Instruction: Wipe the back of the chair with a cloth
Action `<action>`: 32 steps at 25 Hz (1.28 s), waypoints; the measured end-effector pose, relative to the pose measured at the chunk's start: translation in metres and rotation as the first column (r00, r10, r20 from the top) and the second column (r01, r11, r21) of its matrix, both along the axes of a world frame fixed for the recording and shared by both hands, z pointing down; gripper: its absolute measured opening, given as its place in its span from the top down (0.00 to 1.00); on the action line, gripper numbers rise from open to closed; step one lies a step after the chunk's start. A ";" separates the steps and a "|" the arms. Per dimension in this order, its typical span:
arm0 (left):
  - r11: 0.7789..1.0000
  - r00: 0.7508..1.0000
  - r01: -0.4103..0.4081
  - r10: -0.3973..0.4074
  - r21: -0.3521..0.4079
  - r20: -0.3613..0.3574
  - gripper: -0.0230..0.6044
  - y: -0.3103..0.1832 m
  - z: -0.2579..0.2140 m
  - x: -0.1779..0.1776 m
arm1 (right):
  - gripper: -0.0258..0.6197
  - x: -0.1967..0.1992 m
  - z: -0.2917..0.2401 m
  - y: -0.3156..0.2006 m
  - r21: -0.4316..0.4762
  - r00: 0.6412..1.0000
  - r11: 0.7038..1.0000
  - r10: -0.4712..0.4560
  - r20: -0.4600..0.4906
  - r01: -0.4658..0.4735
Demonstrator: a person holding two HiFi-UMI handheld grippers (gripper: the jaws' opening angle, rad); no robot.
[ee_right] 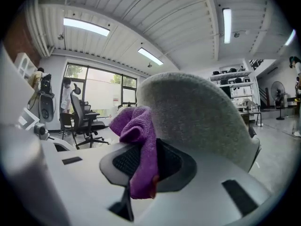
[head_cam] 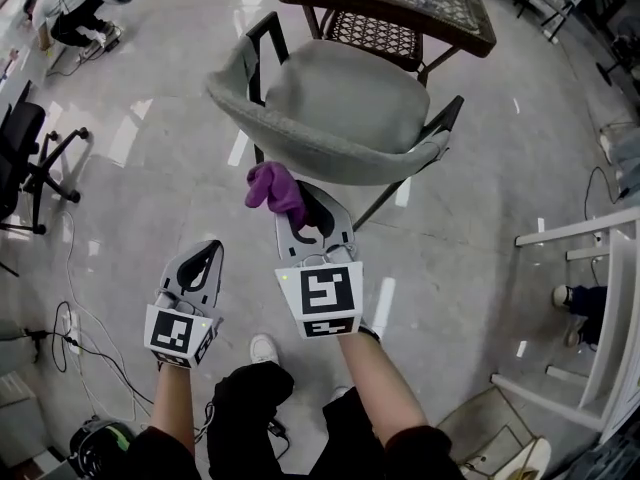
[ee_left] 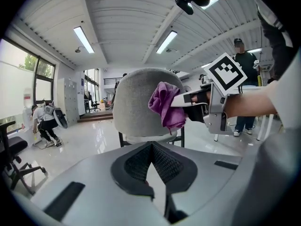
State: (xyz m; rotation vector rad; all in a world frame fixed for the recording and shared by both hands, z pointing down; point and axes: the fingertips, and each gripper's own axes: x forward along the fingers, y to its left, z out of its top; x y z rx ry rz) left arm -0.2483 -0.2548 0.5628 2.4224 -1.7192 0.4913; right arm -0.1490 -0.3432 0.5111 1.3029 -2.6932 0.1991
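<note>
Left gripper [head_cam: 206,255], nearest the body: fingers [ee_left: 162,161] clenched together, nothing between them, held apart from the chair. Right gripper [head_cam: 301,206], further forward: fingers grasping a purple cloth [head_cam: 272,189], bunched above the tips. Cloth sits at the outer face of the grey chair's back [head_cam: 322,154]; contact not confirmed. Beyond the chair: wicker-topped desk [head_cam: 470,30].

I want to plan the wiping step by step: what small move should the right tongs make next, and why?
Probably push the cloth forward onto the chair back. The right tongs are shut on the cloth, which sits close before the back, but I cannot see firm contact.
</note>
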 end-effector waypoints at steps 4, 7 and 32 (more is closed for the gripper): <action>0.999 1.000 0.025 -0.025 0.024 0.016 0.95 0.001 0.013 -0.015 | 0.82 -0.007 0.012 -0.013 0.010 1.000 1.000 0.005 0.012 -0.005; 0.999 0.999 0.028 -0.030 0.042 0.026 0.95 0.002 0.026 -0.019 | 0.82 0.005 0.020 -0.019 0.025 0.999 0.999 0.040 0.024 -0.041; 0.987 0.992 -0.111 0.104 0.115 0.073 0.95 -0.011 0.097 0.041 | 0.82 0.196 0.054 -0.052 0.127 0.947 0.939 0.315 0.064 -0.321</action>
